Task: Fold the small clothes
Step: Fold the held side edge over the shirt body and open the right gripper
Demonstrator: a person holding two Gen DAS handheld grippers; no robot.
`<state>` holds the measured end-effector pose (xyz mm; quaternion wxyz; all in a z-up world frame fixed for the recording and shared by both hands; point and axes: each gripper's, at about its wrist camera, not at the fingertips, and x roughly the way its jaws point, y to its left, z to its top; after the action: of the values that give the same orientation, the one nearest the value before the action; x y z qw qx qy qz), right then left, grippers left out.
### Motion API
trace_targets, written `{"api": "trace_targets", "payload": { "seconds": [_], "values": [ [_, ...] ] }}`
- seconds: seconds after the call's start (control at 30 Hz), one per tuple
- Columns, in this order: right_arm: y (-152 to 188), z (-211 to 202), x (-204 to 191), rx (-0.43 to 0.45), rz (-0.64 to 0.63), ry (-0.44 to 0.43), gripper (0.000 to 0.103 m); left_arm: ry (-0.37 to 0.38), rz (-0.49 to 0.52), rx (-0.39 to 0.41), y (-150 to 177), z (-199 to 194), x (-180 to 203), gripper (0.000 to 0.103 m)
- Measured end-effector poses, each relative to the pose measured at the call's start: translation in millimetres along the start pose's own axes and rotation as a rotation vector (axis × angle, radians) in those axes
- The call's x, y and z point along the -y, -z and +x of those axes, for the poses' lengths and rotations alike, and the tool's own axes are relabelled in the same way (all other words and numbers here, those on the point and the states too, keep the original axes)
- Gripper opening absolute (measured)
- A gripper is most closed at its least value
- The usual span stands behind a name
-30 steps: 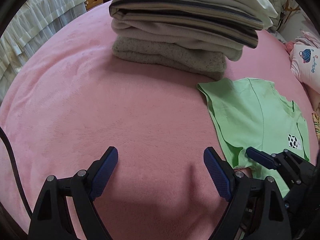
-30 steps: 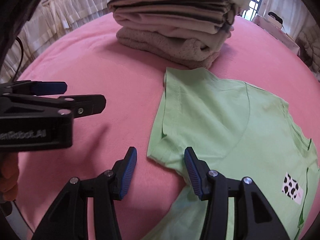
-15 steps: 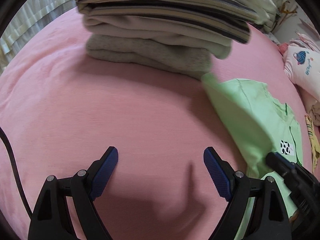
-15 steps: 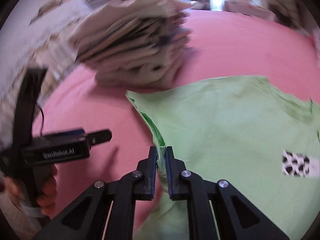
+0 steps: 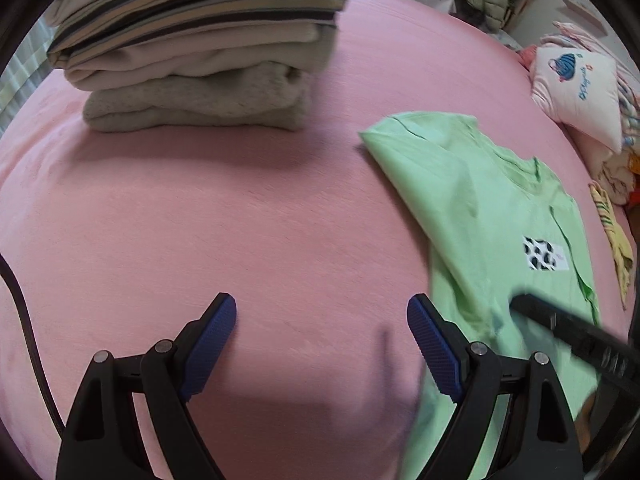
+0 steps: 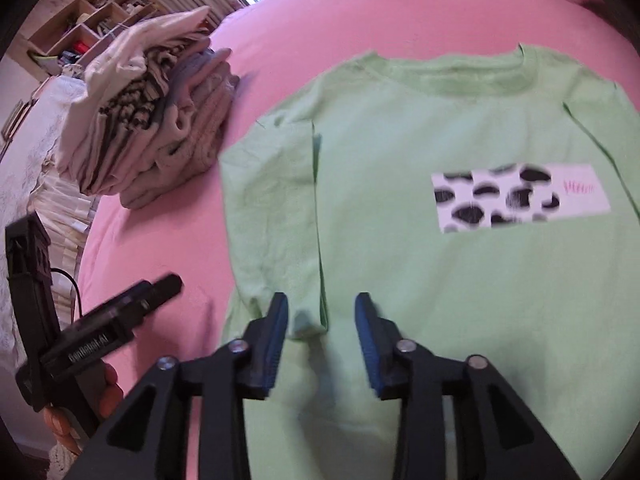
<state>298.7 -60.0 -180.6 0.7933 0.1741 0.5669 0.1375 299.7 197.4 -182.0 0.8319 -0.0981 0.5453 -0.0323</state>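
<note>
A pink bed [image 5: 240, 220] carries a stack of folded clothes [image 5: 200, 64] and, beside it, a green T-shirt [image 6: 440, 240] lying flat. The left tongs [image 5: 322, 338] gape wide over bare bedding; the right tongs [image 6: 322, 332] are opening above the folded-in sleeve [image 6: 276, 216], gripping nothing.

Green shirt [image 6: 440, 280] hem cut off by frame bottom; chest print [image 6: 520, 196] motion-blurred.

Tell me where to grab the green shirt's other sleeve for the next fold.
Probably pinch the unfolded sleeve at its outer edge, coming from the shirt's far side beyond the spotted patch. It lies flat and spread; the near sleeve is already folded inward.
</note>
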Motion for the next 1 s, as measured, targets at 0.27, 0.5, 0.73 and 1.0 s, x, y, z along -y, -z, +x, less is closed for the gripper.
{"api": "trace_targets", "payload": {
  "seconds": [0.27, 0.5, 0.73, 1.0],
  "values": [
    [-86.1, 27.4, -11.8, -0.023, -0.112, -0.052, 0.037, -0.015, -0.032, 0.017, 36.8, -14.6, 17.7, 0.087],
    [-121.0, 58.0, -4.1, -0.116, -0.151, -0.09, 0.037, 0.017, -0.063, 0.033, 45.0, -17.1, 39.4, 0.08],
    [-128.1, 89.5, -3.1, -0.166, -0.162, -0.119, 0.037, 0.063, -0.098, 0.006, 38.8, -4.7, 53.2, 0.066],
    [-121.5, 57.4, -15.5, -0.002, -0.287, -0.039, 0.001, 0.011, -0.155, 0.038, 31.0, -7.4, 38.9, 0.066]
  ]
}}
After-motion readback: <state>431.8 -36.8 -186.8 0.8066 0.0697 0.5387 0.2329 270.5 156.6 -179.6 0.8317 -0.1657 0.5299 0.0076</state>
